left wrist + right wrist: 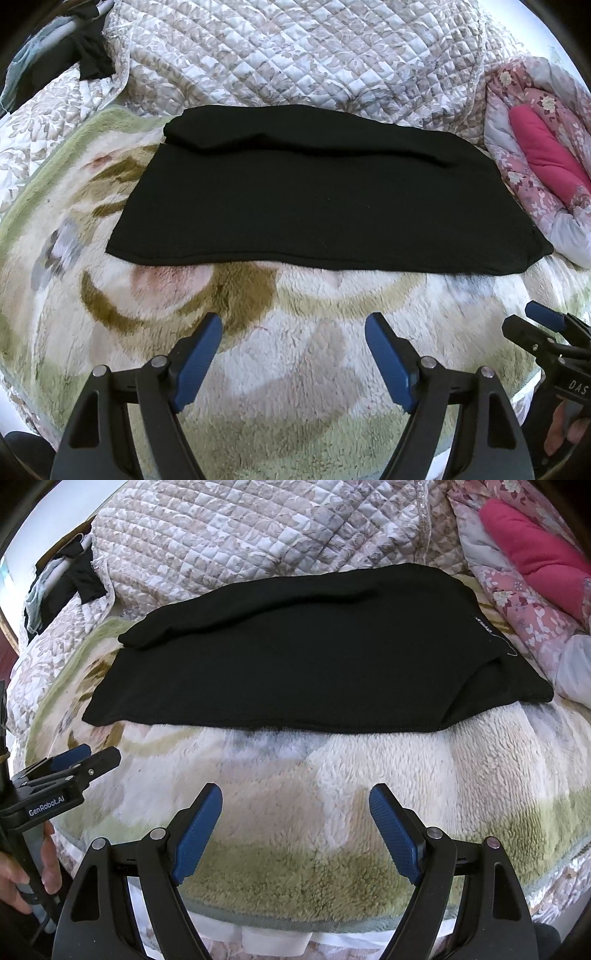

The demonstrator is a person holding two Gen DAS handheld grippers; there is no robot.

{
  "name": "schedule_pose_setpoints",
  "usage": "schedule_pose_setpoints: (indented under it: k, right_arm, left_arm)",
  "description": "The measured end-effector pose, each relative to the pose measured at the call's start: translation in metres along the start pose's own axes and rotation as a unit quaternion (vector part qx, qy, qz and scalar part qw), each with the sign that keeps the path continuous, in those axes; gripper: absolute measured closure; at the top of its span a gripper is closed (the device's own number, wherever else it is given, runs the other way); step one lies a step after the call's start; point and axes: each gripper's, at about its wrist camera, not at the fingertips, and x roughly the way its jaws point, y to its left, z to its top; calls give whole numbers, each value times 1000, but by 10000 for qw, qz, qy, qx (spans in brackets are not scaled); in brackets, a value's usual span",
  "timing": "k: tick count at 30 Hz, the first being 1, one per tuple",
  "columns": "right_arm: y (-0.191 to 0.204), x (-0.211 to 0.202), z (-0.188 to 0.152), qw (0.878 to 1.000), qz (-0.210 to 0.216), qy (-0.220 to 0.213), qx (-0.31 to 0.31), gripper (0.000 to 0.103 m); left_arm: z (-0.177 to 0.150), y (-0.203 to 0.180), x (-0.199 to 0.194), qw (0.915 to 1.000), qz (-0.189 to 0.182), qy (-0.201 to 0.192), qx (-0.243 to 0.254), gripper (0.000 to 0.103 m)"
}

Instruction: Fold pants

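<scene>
Two grippers are seen above a bed, each with black plastic arms and ribbed blue pads. The left gripper (pixel 293 328) is spread wide with nothing between its pads; the right gripper (pixel 295 801) is likewise spread wide and empty. Each is held over the near part of a fluffy fleece blanket (pixel 295 369), cream with olive-green and brown curved patterns and a long, shaggy pile.

The black pants (pixel 314 199) are laid flat on that blanket in a broad, roughly rectangular folded slab of matte knit fabric, with a soft rolled ridge along the far edge. In the right wrist view a small pale label or stitching (pixel 487 627) is visible near the right end, where the layers are stepped. The pants lie ahead of both grippers, well apart from the pads, with bare fleece between.

Behind the pants a quilted coverlet (pixel 295 55) with a diamond-stitched grey-beige leaf print is bunched up. At the right a pink floral comforter (pixel 524 147) with a plain magenta lining is folded.

A hand (pixel 22 871) is seen gripping the left gripper's handle.
</scene>
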Motion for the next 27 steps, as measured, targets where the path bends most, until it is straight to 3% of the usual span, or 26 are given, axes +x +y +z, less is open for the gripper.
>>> schedule_pose_setpoints:
  k: [7,14,18,21,27]
  right_arm:
    - [-14,7,9,9999,-4,4,173,21]
    - [-48,11,14,9973,-150,-46,718,24]
    - [-75,12,19,9925,-246,-140,1188,28]
    - [-96,15,25,9868,-144,-219,1598,42]
    - [-111,23,41,9796,-78,-499,1944,44]
  left_arm:
    - [3,8,7,9999,-63,20,-134,21]
    - [7,43,16,9974,-142,30,-706,21]
    - [8,71,23,9922,-260,56,-1218,21]
    - [12,86,28,9873,-429,-14,-1531,21]
    - [23,111,44,9751,-672,-165,-2107,21]
